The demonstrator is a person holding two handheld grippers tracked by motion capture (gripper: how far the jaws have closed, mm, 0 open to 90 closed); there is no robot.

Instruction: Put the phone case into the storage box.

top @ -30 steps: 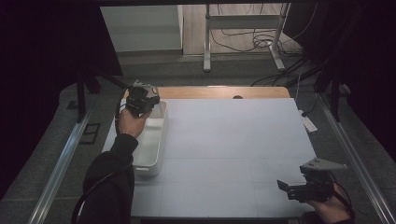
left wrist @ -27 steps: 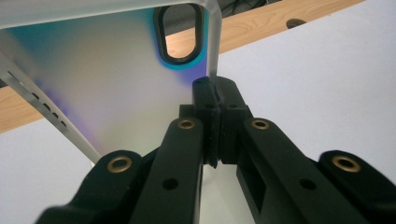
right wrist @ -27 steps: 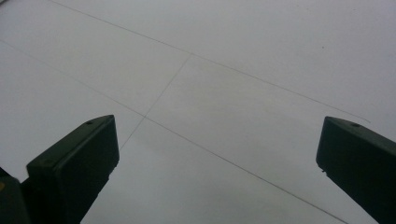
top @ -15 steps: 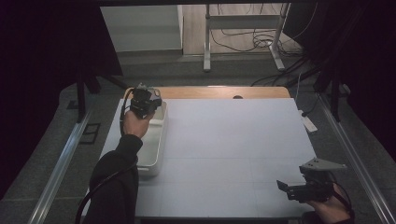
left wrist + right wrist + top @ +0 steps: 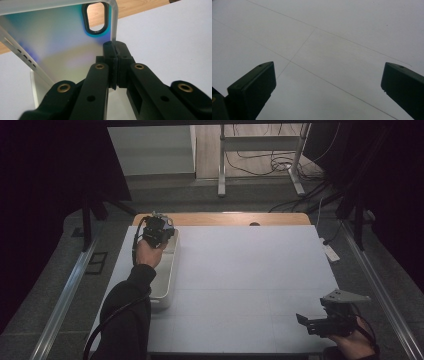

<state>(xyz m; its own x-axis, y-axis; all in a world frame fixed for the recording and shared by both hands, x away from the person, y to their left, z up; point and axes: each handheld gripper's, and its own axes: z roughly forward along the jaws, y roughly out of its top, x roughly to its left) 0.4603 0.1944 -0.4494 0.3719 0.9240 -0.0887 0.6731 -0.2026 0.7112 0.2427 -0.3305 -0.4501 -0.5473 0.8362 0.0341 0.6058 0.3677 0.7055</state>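
A white plastic tray (image 5: 167, 275) lies along the left side of the white table (image 5: 250, 265). My left gripper (image 5: 159, 231) is at the tray's far end, held by a hand in a dark sleeve. In the left gripper view, its jaws (image 5: 115, 47) are shut on the thin edge of the tray's end wall (image 5: 62, 45), just below the oval handle slot (image 5: 96, 17). My right gripper (image 5: 306, 321) rests low near the table's front right corner. The right gripper view shows this gripper (image 5: 328, 80) open, with bare table (image 5: 324, 37) between its jaws.
A wooden strip (image 5: 225, 218) runs along the table's far edge. Beyond it are a metal stand (image 5: 260, 157) and cables on the floor. Rails flank the table on both sides. The white surface stretches wide between the two grippers.
My left hand has sunk slightly and shifted a little right at the tray's far end. The right gripper has stayed put.
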